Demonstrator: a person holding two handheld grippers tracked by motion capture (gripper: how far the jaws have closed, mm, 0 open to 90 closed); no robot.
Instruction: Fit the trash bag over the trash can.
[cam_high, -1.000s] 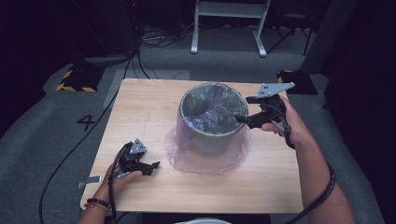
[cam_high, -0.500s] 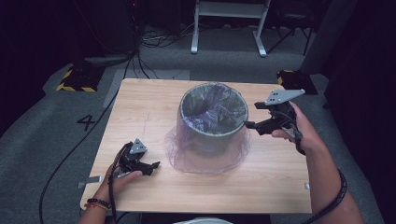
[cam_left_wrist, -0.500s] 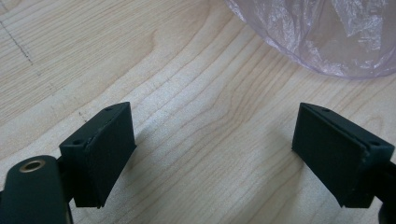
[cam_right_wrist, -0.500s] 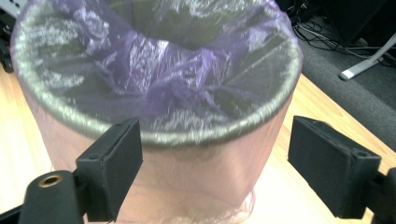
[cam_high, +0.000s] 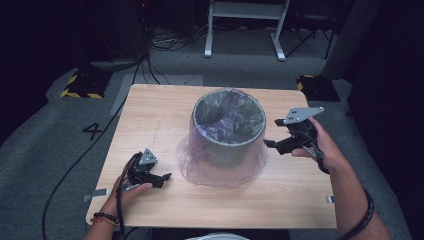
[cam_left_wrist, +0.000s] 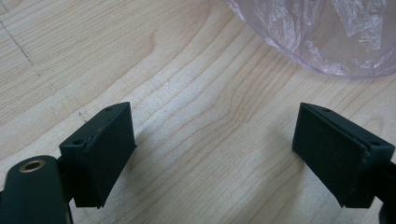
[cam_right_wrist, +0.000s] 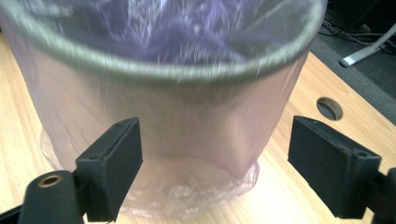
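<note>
A grey bin (cam_high: 228, 131) is seen standing upright near the middle of a wooden table (cam_high: 150, 117), slightly toward its far side. It is lined with a thin purple plastic bag (cam_high: 220, 167), which is folded over the rim and draped down the outside, with its loose hem pooled on the tabletop around the base. In the right gripper view the bag (cam_right_wrist: 187, 140) is shown hanging smooth over the wall and crumpled where it meets the wood.

The right gripper (cam_high: 270, 145) is held just to the right of the bin, pointed at its side below the rim. Its jaws are spread wide, nothing is clasped between them, and no contact with the bag can be made out. In its own view, the right gripper (cam_right_wrist: 215, 163) is shown with the draped bag framed between the two pads.

The left gripper (cam_high: 166, 177) is rested low on the near left part of the table, apart from the hem of the bag. Its jaws are likewise set wide apart, with bare wood between them (cam_left_wrist: 215, 154) and the bag's edge (cam_left_wrist: 322, 42) seen beyond.
</note>
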